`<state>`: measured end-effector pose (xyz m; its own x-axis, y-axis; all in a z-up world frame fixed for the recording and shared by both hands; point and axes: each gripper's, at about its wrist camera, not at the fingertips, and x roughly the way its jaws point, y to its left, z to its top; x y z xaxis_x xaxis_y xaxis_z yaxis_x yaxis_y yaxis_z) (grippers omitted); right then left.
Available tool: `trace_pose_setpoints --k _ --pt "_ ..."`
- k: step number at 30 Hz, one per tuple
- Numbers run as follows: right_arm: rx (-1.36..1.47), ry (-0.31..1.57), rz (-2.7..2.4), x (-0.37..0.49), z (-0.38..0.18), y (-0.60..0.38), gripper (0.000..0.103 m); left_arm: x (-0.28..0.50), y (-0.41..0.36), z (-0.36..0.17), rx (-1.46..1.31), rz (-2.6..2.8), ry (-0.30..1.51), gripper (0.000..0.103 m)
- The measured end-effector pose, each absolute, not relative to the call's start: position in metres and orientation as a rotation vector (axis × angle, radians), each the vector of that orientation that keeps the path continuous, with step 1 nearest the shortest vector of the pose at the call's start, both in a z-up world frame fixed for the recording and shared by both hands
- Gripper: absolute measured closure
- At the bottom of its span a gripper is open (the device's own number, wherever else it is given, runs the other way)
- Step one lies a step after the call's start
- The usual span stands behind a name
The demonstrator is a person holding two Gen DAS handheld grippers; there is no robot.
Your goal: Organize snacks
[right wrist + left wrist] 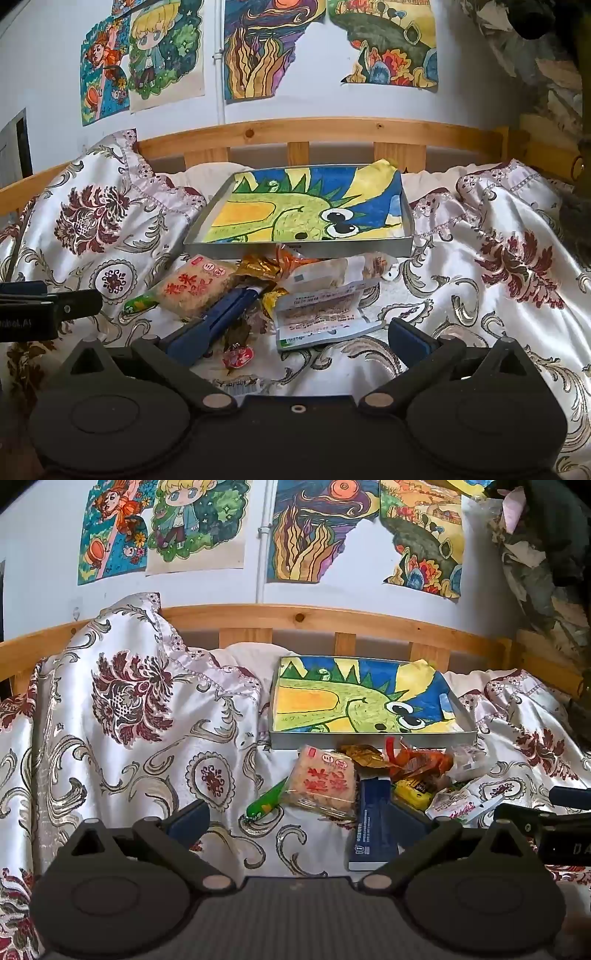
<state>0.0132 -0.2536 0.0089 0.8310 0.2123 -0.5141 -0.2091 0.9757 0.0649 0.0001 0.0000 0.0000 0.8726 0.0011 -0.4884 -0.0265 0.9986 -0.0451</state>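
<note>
A pile of snacks lies on the bed cover in front of a shallow metal tray (369, 738) (295, 249) lined with a dinosaur drawing. The pile holds a rice cracker pack with red letters (321, 779) (195, 290), a green stick (264, 803) (138, 303), a blue box (371, 827) (221, 314), orange and gold wrappers (410, 760) (266, 267), a yellow packet (413, 792) and white packets (461, 801) (321, 317). A small red sweet (238, 357) lies near me. My left gripper (295, 819) is open and empty, just before the pile. My right gripper (295, 339) is open and empty over the white packet's near edge.
A flowered satin cover (129, 720) (498, 258) lies rumpled over the bed. A wooden bed rail (314, 618) (314, 129) runs behind the tray, with drawings on the wall above. Each gripper shows at the other view's edge (554, 823) (44, 310).
</note>
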Motion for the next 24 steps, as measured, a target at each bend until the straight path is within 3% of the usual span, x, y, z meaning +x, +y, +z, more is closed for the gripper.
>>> trace_pose_setpoints --k 24 --pt "0.019 0.637 0.217 0.02 0.0 -0.252 0.001 0.003 0.004 -0.008 -0.052 0.034 0.561 0.0"
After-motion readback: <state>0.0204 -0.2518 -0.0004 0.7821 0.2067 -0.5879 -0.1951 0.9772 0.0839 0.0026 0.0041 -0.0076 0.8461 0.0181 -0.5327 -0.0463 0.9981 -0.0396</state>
